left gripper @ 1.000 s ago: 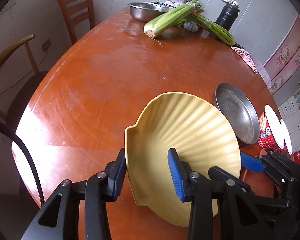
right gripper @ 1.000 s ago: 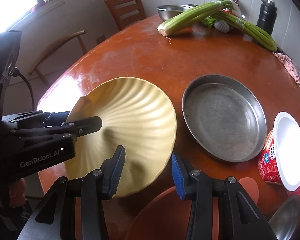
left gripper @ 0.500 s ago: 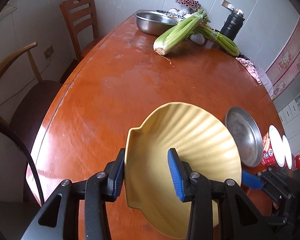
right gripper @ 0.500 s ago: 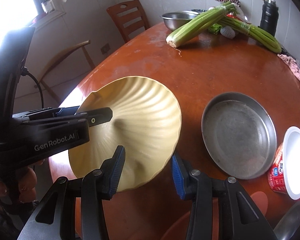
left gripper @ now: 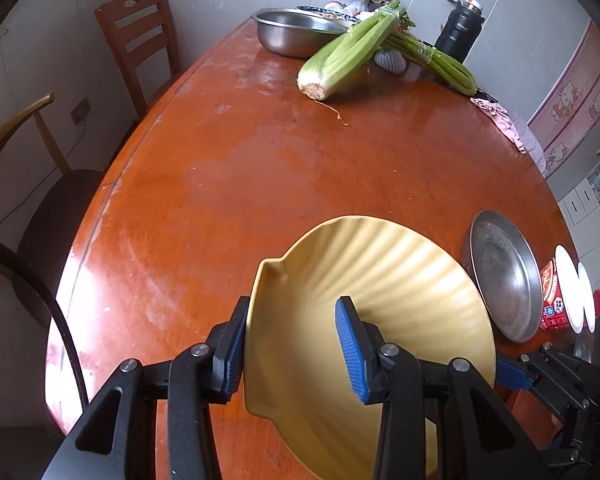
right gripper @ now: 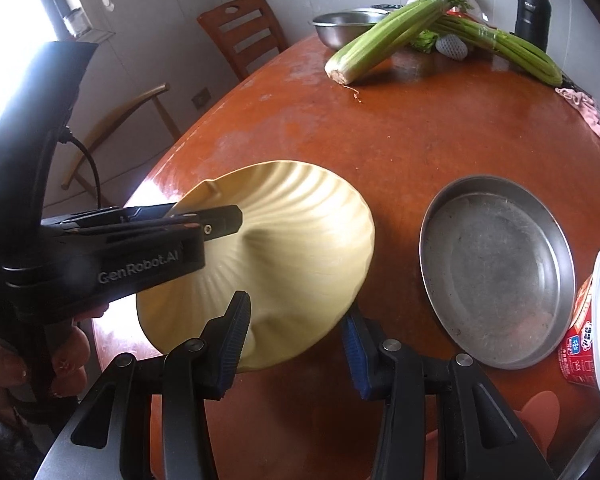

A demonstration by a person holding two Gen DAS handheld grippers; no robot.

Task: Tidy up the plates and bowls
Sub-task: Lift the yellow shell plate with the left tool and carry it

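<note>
Over the last second I have carried the yellow shell-shaped plate (left gripper: 380,300) level across the round orange-brown table (left gripper: 260,168), away from the steel pan (right gripper: 496,268), so I judge I am taking it towards wherever the plates are to be gathered. My left gripper (left gripper: 290,344) is partly closed with its pads clamped on the plate's notched rim, and my right gripper (right gripper: 296,344) is likewise narrowed onto the opposite edge, the plate held tilted and clear of the tabletop between them. Farther off lie celery (left gripper: 352,52), a steel bowl (left gripper: 296,32) and a black flask (left gripper: 460,30), with wooden chairs (left gripper: 140,44) against a pale wall
</note>
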